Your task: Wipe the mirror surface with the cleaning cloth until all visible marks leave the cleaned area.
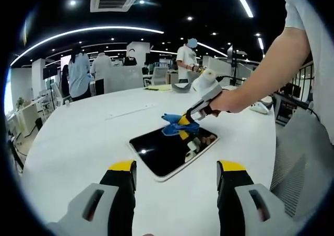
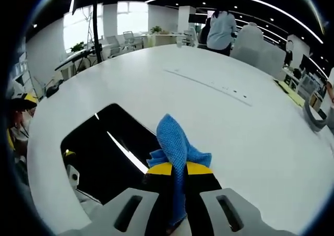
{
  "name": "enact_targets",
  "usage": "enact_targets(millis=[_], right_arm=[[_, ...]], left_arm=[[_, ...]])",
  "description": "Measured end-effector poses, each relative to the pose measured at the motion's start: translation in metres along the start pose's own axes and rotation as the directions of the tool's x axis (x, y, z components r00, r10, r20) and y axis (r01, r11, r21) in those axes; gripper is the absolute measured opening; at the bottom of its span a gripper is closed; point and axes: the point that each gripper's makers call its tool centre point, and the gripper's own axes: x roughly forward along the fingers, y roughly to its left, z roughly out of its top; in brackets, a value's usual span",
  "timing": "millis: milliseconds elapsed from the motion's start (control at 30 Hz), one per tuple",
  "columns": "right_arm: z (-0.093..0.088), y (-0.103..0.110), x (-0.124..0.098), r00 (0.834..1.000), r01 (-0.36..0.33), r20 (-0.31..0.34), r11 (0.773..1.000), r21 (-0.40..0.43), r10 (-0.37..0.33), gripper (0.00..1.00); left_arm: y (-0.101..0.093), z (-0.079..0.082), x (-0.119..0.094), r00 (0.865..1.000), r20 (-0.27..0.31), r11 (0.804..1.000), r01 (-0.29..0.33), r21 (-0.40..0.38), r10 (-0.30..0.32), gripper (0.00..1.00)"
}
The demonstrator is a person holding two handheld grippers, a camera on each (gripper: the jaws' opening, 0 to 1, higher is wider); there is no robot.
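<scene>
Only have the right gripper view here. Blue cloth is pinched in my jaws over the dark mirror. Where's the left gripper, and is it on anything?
Observer: The left gripper hangs open over the white round table, short of the dark rectangular mirror, holding nothing.
Operator: Is the cloth actually on the glass?
Observer: In the left gripper view the blue cleaning cloth sits at the mirror's far edge, under the right gripper; I cannot tell if it presses on the glass.
Operator: What's driving the right gripper?
Observer: A person's bare hand and forearm, reaching in from the right of the left gripper view.
</scene>
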Motion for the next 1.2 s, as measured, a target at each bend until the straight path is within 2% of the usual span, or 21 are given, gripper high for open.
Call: enact_targets(millis=[1200], right_arm=[[-0.006,0.017,-0.007,1.000,-0.028,-0.004,0.999,-0.032,0.028,0.02]], left_arm=[[-0.002,0.004,-0.002,1.000,0.013,1.000,-0.010,0.003,0.010,0.62]])
